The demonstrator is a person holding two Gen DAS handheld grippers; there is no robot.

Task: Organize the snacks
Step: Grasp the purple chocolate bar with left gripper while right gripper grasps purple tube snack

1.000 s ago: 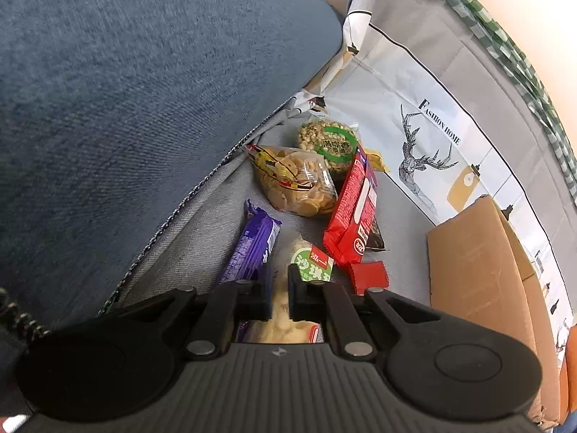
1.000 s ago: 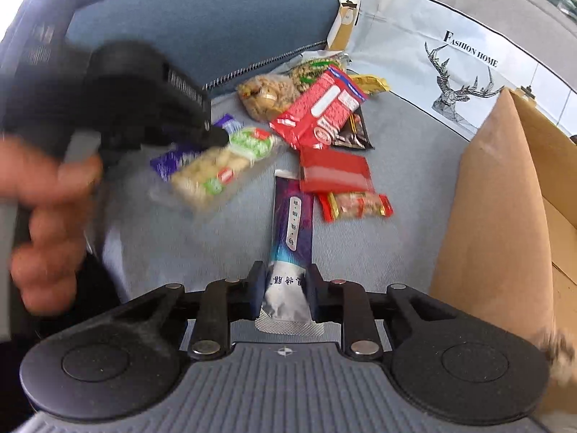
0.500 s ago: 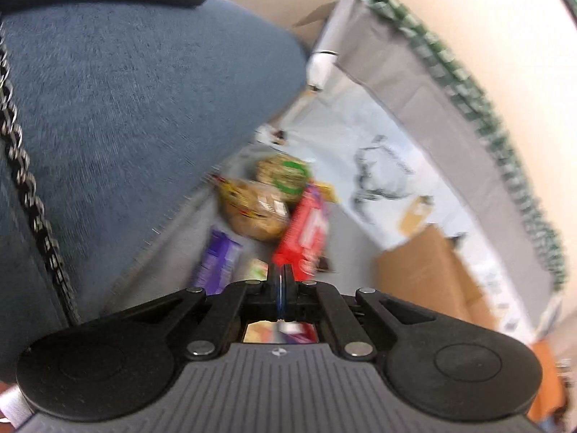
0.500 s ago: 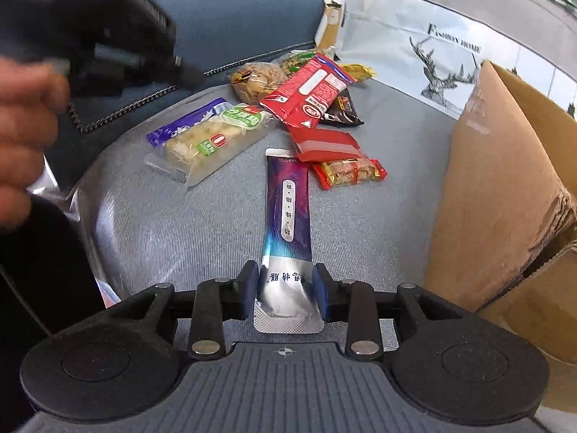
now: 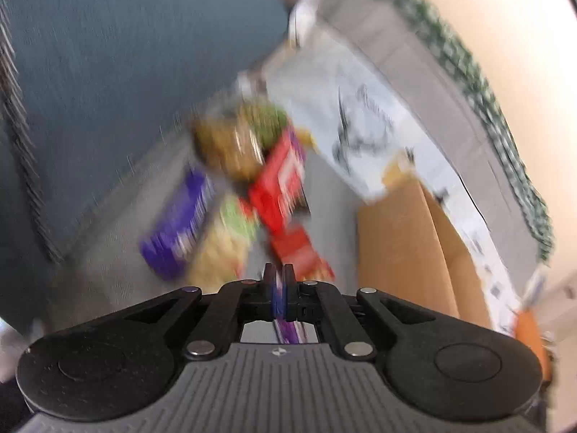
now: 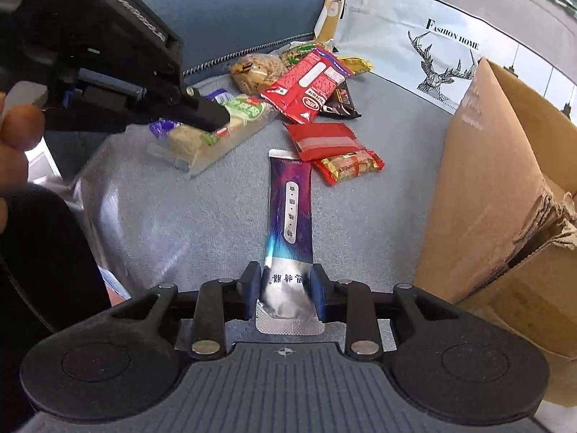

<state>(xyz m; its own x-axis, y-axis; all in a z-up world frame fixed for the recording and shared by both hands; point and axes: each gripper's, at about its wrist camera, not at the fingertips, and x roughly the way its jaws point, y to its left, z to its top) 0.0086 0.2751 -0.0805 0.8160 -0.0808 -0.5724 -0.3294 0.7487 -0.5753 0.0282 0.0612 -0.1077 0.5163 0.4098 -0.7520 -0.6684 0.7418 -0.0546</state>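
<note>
My right gripper (image 6: 285, 285) holds a long purple sachet (image 6: 290, 205) by its silver end, one finger (image 6: 252, 288) pressed on each edge; the rest of the sachet lies flat on the grey seat cushion (image 6: 378, 223), pointing away from me. My left gripper (image 5: 278, 288) has its fingers drawn together with nothing between them but their blue pads; that view is badly blurred, and from the right wrist its tip (image 6: 212, 117) hangs over a clear tray of pale biscuits (image 6: 220, 133), though I cannot tell whether it touches it

Just beyond the sachet's far end lies a flat red packet (image 6: 324, 140), with a small red and gold bar (image 6: 348, 167) touching its near edge. Further back a larger red wrapper (image 6: 306, 84) rests on a dark brown packet (image 6: 342, 104), and behind them sit a bag of round biscuits (image 6: 252, 70), a bag with a green label (image 6: 297, 50) and a yellow wrapper (image 6: 355, 65). A purple bar (image 6: 158, 128) peeks from under the tray

To my right an open cardboard box (image 6: 497, 187) stands close beside the sachet, its flap rising high. A white deer-print cover (image 6: 414, 36) drapes behind the pile, and a blue cushion (image 6: 234, 11) closes the left
</note>
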